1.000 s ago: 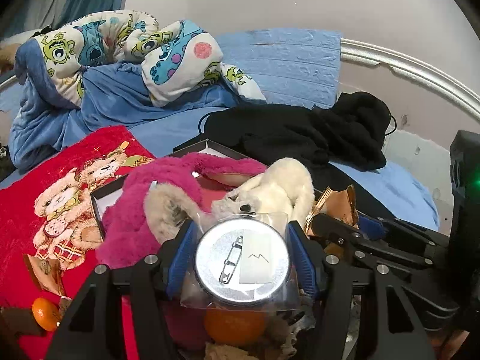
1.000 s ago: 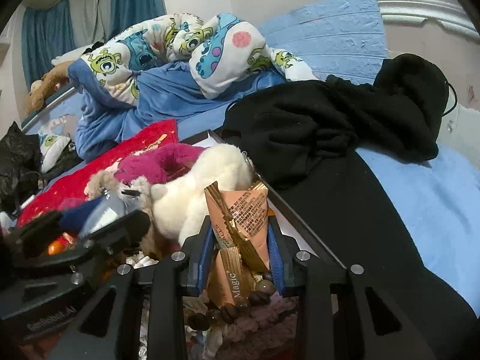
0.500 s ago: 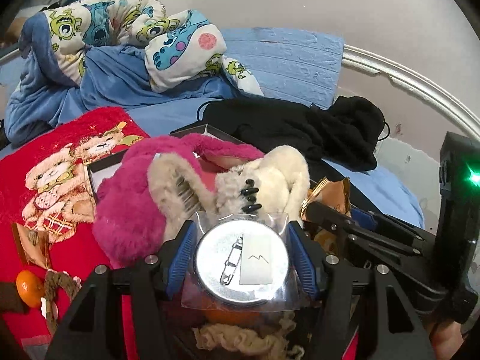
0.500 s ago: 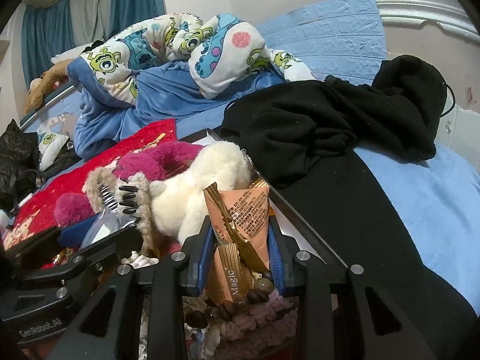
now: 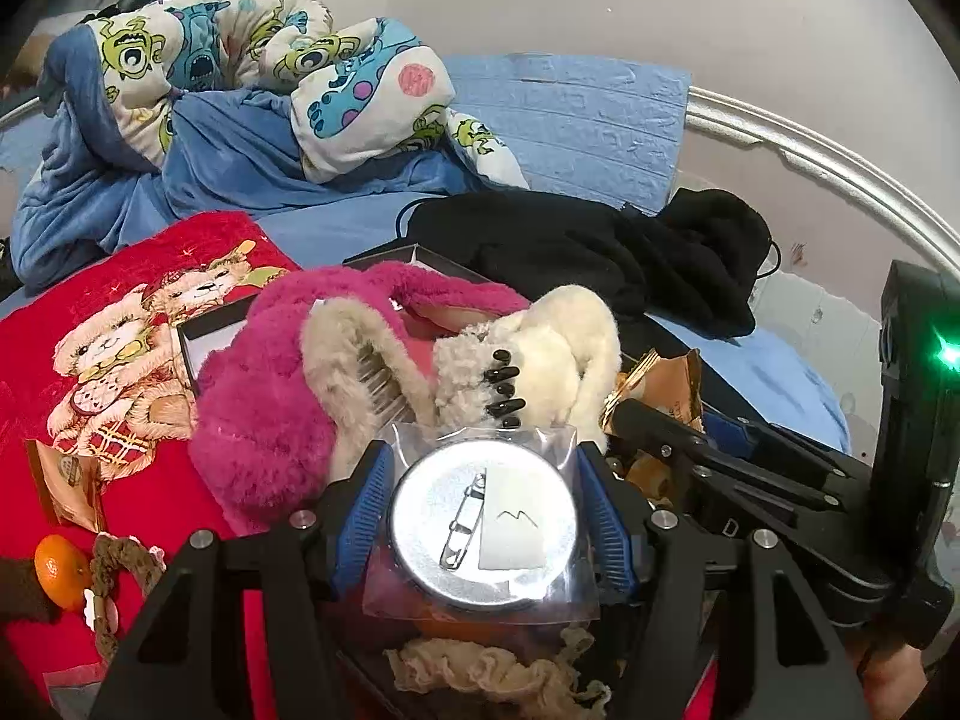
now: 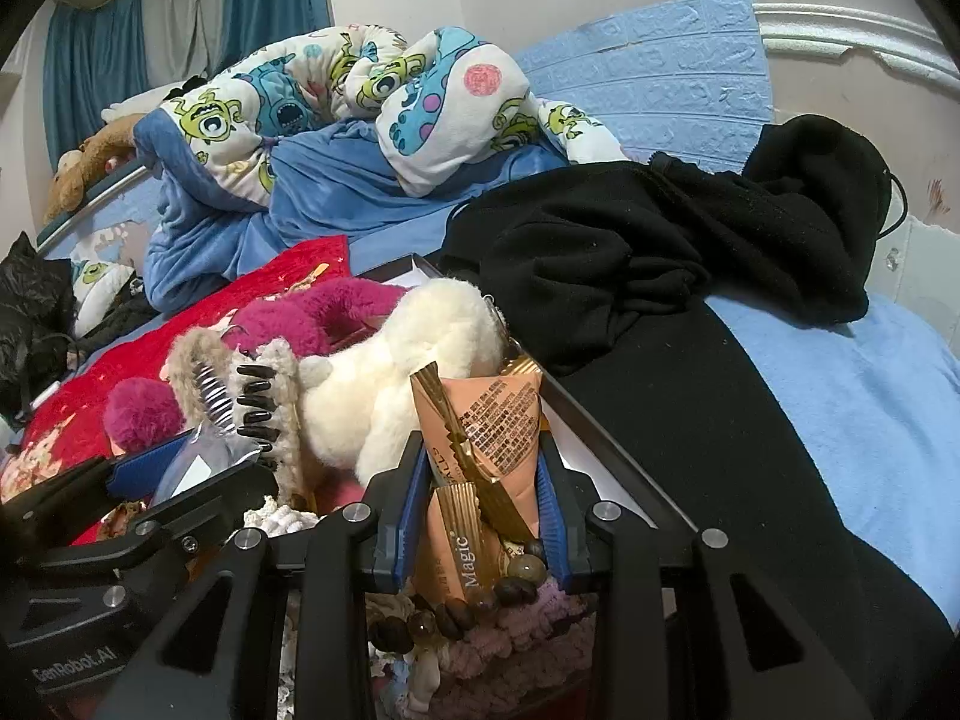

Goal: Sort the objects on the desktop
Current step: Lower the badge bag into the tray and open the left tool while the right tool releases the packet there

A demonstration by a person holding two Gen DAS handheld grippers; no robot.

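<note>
In the left wrist view, the left claw (image 5: 483, 519) is seen closed on a clear plastic bag (image 5: 480, 438) in which a round silver tin (image 5: 483, 525) is packed; a safety pin and a white paper slip are shown on the tin's lid. The bag is pinched between the blue pads (image 5: 363, 516) at the near centre of the scene. Just beyond it, a magenta plush slipper (image 5: 264, 414), a cream plush slipper (image 5: 564, 354) and two fuzzy hair clips, one with metal teeth (image 5: 378, 378) and one with black teeth (image 5: 501, 390), are piled in a dark-rimmed box (image 5: 198, 336). A mandarin (image 5: 60, 570) is seen at the near left on a red bear-print cloth (image 5: 120, 324). The right claw (image 5: 660, 426) is seen at the right.

In the right wrist view, the right claw (image 6: 480, 498) is closed on orange snack packets (image 6: 492, 426), gold-edged and printed with small text, one marked "Magic". They are held upright at the near centre, just above a brown bead bracelet (image 6: 462, 606) and mauve knitted yarn (image 6: 510, 630). The cream slipper (image 6: 414, 360) lies just behind. A black garment (image 6: 660, 252) is spread over the blue bed (image 6: 870, 396) at the far right, and a monster-print quilt (image 6: 360, 96) is bunched at the far left.
</note>
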